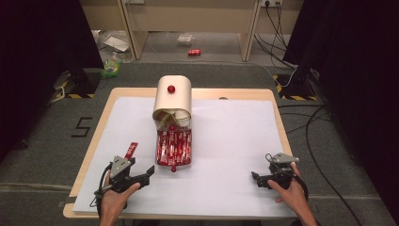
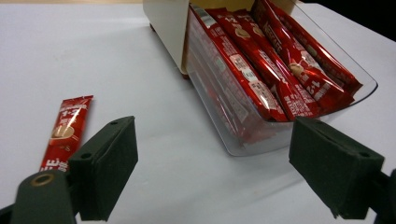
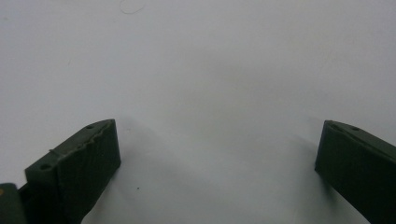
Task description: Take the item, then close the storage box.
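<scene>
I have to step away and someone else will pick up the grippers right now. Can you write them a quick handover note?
Left gripper: open, empty, near the table's front left, facing the drawer.
Right gripper: open, empty, resting front right over bare white sheet.
Cream dispenser box stands mid-table; its clear drawer is pulled out, full of red sachets.
Done: one loose sachet lies on the sheet beside the left gripper.
Left: probably taking out more sachets, then pushing the drawer shut.

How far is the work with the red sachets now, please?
Done: one red sachet lies alone on the white sheet, outside the clear drawer. In hand: nothing; the left gripper is open beside the drawer, the right gripper open and apart. Left: many sachets remain in the drawer.
</scene>
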`<state>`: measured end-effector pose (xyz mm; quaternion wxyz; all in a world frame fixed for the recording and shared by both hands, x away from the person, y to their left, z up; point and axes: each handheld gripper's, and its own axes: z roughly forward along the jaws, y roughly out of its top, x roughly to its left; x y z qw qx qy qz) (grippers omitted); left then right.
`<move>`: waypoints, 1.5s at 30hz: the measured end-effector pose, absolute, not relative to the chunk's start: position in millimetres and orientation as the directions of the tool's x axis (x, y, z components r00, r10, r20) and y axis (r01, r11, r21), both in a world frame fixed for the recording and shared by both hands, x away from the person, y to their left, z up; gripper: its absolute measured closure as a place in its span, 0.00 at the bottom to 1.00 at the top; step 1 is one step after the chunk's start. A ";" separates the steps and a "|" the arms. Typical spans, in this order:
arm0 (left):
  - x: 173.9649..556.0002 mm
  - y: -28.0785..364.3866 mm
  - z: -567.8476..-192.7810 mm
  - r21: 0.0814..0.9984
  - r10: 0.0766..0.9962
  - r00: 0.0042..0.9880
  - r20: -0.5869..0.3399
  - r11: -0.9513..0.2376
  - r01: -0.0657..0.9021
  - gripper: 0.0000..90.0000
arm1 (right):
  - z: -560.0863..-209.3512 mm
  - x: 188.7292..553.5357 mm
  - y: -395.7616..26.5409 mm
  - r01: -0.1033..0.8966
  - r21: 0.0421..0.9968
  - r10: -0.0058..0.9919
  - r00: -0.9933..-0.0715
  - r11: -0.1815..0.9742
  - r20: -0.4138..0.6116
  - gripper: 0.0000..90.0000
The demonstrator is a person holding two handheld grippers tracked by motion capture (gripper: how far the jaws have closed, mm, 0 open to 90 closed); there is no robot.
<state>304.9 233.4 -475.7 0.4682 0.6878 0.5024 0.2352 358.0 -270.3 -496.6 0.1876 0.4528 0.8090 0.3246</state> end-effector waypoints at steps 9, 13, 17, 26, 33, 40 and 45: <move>304.1 224.1 -484.5 0.871 0.901 0.410 -0.141 -0.084 0.484 0.17 | -496.6 358.0 -270.3 0.613 0.694 0.855 -0.519 0.378 -0.007 0.01; 304.8 219.4 -486.8 0.868 0.897 0.422 -0.131 -0.102 0.487 0.17 | -496.6 358.0 -270.2 0.613 0.694 0.855 -0.519 0.378 -0.007 0.01; 307.5 219.6 -487.8 0.864 0.900 0.421 -0.111 -0.122 0.488 0.17 | -496.6 358.1 -270.3 0.613 0.694 0.855 -0.519 0.378 -0.007 0.01; 315.7 217.7 -487.9 0.865 0.902 0.417 -0.115 -0.116 0.489 0.17 | -496.6 358.1 -270.2 0.614 0.693 0.855 -0.518 0.377 -0.006 0.01; 319.5 212.6 -489.4 0.862 0.899 0.426 -0.105 -0.131 0.489 0.17 | -496.6 358.1 -270.2 0.614 0.694 0.855 -0.518 0.377 -0.006 0.01; 321.1 208.7 -489.5 0.861 0.893 0.440 -0.094 -0.149 0.486 0.16 | -496.6 358.1 -270.2 0.614 0.694 0.855 -0.518 0.377 -0.006 0.00; 321.7 205.3 -490.8 0.859 0.894 0.439 -0.089 -0.154 0.489 0.16 | -496.6 358.1 -270.1 0.614 0.694 0.855 -0.518 0.377 -0.006 0.01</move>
